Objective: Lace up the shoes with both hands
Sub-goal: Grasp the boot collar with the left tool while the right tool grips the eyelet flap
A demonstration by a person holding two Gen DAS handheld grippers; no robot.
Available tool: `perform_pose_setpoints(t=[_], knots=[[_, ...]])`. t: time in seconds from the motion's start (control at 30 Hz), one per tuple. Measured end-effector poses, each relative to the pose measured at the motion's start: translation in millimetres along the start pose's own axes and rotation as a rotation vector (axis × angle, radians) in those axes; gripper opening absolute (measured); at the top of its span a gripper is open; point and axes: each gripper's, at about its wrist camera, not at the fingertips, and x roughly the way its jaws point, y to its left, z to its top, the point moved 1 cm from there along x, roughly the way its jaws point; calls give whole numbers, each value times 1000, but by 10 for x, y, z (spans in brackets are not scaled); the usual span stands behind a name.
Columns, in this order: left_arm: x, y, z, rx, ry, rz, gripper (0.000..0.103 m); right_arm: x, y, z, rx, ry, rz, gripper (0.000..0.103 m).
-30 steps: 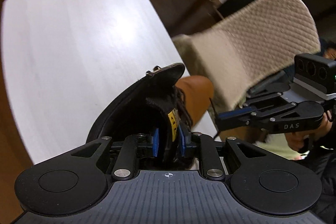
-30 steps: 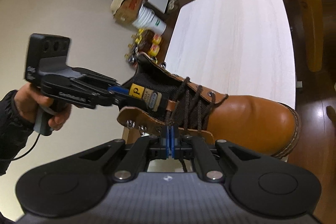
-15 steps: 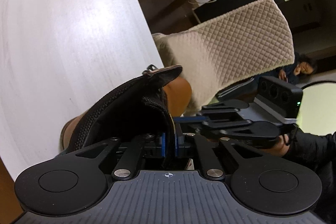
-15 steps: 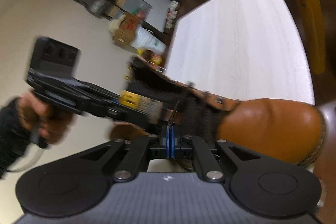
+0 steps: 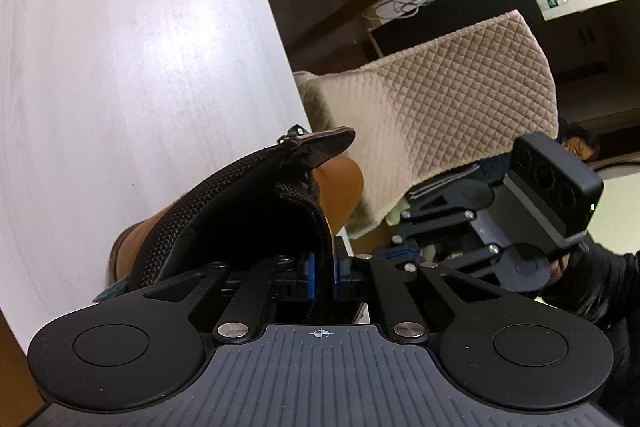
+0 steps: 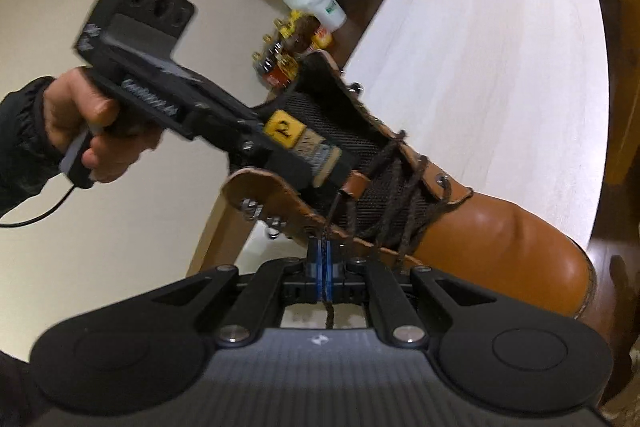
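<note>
Holding the dark lace (image 6: pixel 325 311) tight, the right gripper (image 6: pixel 323 267) has its jaws closed on it, just below the boot's (image 6: pixel 480 239) near side. The lace runs straight up from the jaws to the leather loop on the tongue (image 6: pixel 320 131). The left gripper (image 5: pixel 322 275) pinches the tongue's top edge. The boot lies long across the table (image 6: pixel 500 67), toe pointing right.

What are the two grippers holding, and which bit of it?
The left gripper is clamped on the boot's black tongue, near its top edge. The right gripper pinches the dark brown lace, close to the boot's near flap.
</note>
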Motion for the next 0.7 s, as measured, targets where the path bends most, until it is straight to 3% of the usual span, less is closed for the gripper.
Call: perform_pose_setpoints(t=[0.37,0.7], knots=[[-18,-87,7,71,0,26,8,160,-34,129,-4,145,8,3],[-37,-111,-4,106,2,32,8,179,-53,244,-28,173,-7,3]])
